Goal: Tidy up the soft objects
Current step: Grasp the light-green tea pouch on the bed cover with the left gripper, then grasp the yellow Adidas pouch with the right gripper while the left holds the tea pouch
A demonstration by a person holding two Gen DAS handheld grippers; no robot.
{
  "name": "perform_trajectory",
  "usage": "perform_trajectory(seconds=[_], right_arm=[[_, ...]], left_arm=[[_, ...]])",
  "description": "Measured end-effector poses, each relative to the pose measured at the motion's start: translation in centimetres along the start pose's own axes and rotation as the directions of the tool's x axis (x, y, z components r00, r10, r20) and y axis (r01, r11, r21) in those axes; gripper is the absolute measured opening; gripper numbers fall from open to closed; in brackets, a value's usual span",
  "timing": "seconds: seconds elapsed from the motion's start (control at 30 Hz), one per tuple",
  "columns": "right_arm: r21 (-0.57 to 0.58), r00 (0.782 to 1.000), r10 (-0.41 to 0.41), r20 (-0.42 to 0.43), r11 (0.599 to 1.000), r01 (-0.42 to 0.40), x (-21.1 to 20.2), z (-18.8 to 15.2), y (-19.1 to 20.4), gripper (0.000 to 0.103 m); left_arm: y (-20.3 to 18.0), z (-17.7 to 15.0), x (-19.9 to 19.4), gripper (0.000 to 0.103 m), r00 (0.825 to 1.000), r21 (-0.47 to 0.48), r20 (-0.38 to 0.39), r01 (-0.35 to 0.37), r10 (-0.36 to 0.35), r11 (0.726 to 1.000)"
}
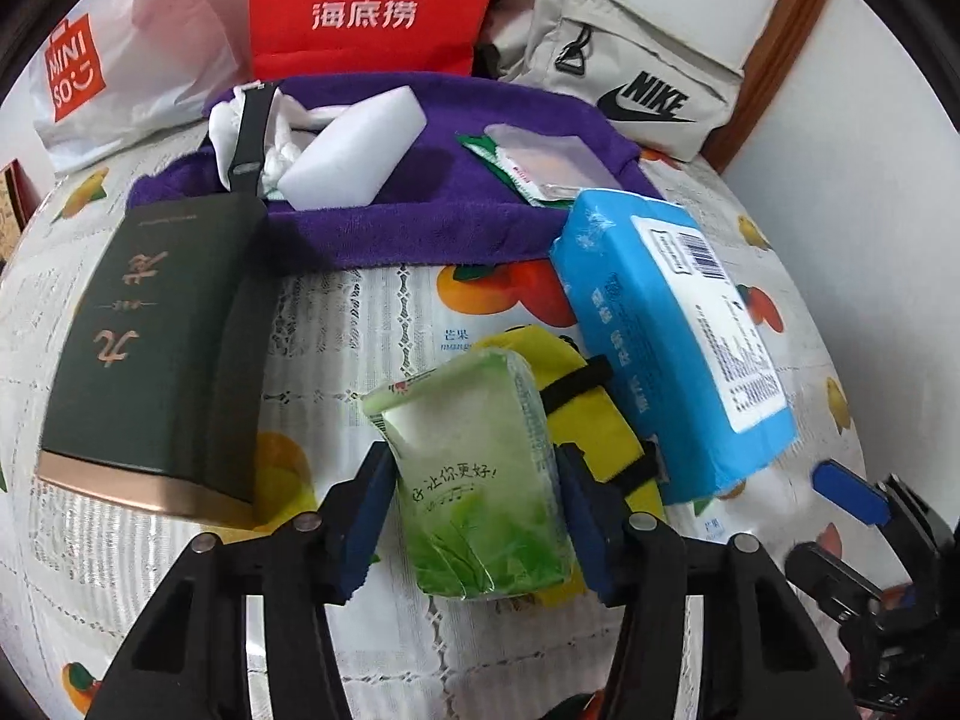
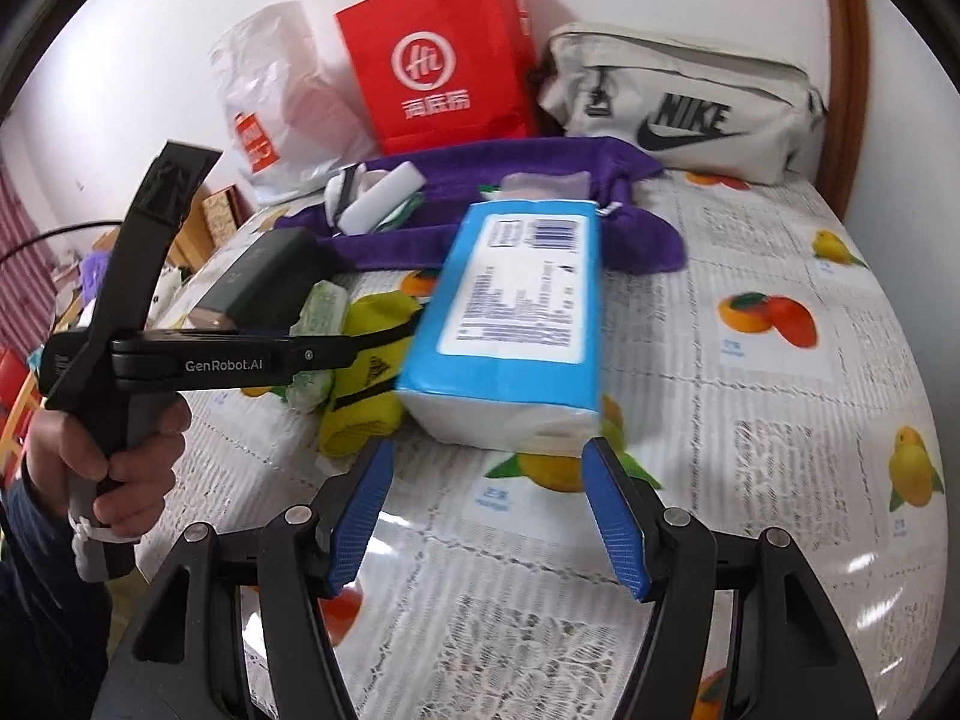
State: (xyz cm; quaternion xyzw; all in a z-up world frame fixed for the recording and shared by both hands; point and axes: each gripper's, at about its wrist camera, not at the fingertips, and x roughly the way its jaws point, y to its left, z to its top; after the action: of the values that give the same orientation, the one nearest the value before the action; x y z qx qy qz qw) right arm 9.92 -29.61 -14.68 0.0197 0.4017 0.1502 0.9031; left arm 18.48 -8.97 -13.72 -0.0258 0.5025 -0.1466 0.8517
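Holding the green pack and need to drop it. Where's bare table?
Free: the cloth right of the blue pack, toward the Nike bag. Crowded: purple towel, dark box and yellow pouch ring the green pack.

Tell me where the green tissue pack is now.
The green tissue pack sits between the left gripper fingers, low in the left wrist view, resting against the yellow pouch.

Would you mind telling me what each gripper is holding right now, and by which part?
The left gripper grips the green tissue pack by its two long sides. The right gripper is open, short of the blue tissue pack, holding nothing.
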Motion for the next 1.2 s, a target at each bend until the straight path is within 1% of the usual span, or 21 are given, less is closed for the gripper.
perform_trajectory(seconds=[0.17, 0.33, 0.43, 0.57, 0.7, 0.83, 0.93, 1.03, 1.1, 1.13, 1.17, 1.2], right_arm=[[-0.04, 1.0, 0.029, -0.002, 0.999, -0.029, 0.7, 0.1, 2.2, 0.065], [-0.07, 0.999, 0.051, -0.007, 0.996, -0.052, 1.2, 0.0, 4.4, 0.065], [-0.091, 0.997, 0.072, -0.001, 0.993, -0.072, 1.6, -0.2, 5.7, 0.065], [-0.159, 0.997, 0.076, 0.01, 0.985, -0.074, 2.5, -0.1, 7.7, 0.065], [-0.234, 0.999, 0.035, 0.036, 0.972, -0.026, 3.9, 0.9, 9.5, 0.065], [-0.255, 1.0, 0.005, 0.03, 0.967, 0.003, 5.9, 2.0, 10.5, 0.065], [-0.286, 0.999, -0.048, 0.007, 0.957, 0.048, 7.9, 2.1, 11.7, 0.065], [-0.325, 0.993, -0.116, 0.033, 0.938, 0.12, 9.2, 1.9, 12.9, 0.065], [-0.348, 0.984, -0.178, 0.032, 0.921, 0.178, 10.2, 1.9, 13.4, 0.065], [-0.349, 0.98, -0.196, 0.031, 0.917, 0.195, 10.5, 1.9, 13.5, 0.064], [-0.349, 0.977, -0.211, 0.029, 0.914, 0.207, 11.0, 1.9, 13.6, 0.063], [-0.348, 0.974, -0.226, 0.024, 0.911, 0.22, 11.4, 1.9, 13.5, 0.059]], left_arm=[[0.6, -1.4, -1.6, 0.05, 1.0, 0.013, 0.008, 0.002, -0.002, 1.0], [1.7, -3.5, -3.3, 0.05, 1.0, 0.026, 0.01, -0.001, 0.001, 1.0], [2.8, -4.7, -4.0, 0.05, 1.0, 0.018, 0.01, -0.026, 0.026, 0.999], [4.8, -6.0, -4.5, 0.05, 0.998, -0.02, 0.004, -0.058, 0.058, 0.998], [7.5, -6.6, -5.5, 0.05, 0.998, -0.079, 0.014, -0.058, 0.059, 0.995], [10.1, -6.6, -6.5, 0.05, 0.993, -0.113, 0.042, -0.108, 0.114, 0.988], [11.9, -6.4, -6.8, 0.05, 0.993, -0.15, 0.051, -0.094, 0.102, 0.984], [12.9, -6.3, -7.0, 0.05, 0.993, -0.169, 0.064, -0.087, 0.1, 0.982], [13.5, -6.1, -7.1, 0.05, 0.993, -0.176, 0.071, -0.079, 0.093, 0.981], [13.5, -6.1, -7.0, 0.05, 0.993, -0.176, 0.071, -0.076, 0.09, 0.981], [13.6, -6.0, -7.0, 0.051, 0.994, -0.176, 0.071, -0.07, 0.084, 0.982], [13.8, -6.0, -6.9, 0.051, 0.994, -0.176, 0.071, -0.064, 0.077, 0.982]])
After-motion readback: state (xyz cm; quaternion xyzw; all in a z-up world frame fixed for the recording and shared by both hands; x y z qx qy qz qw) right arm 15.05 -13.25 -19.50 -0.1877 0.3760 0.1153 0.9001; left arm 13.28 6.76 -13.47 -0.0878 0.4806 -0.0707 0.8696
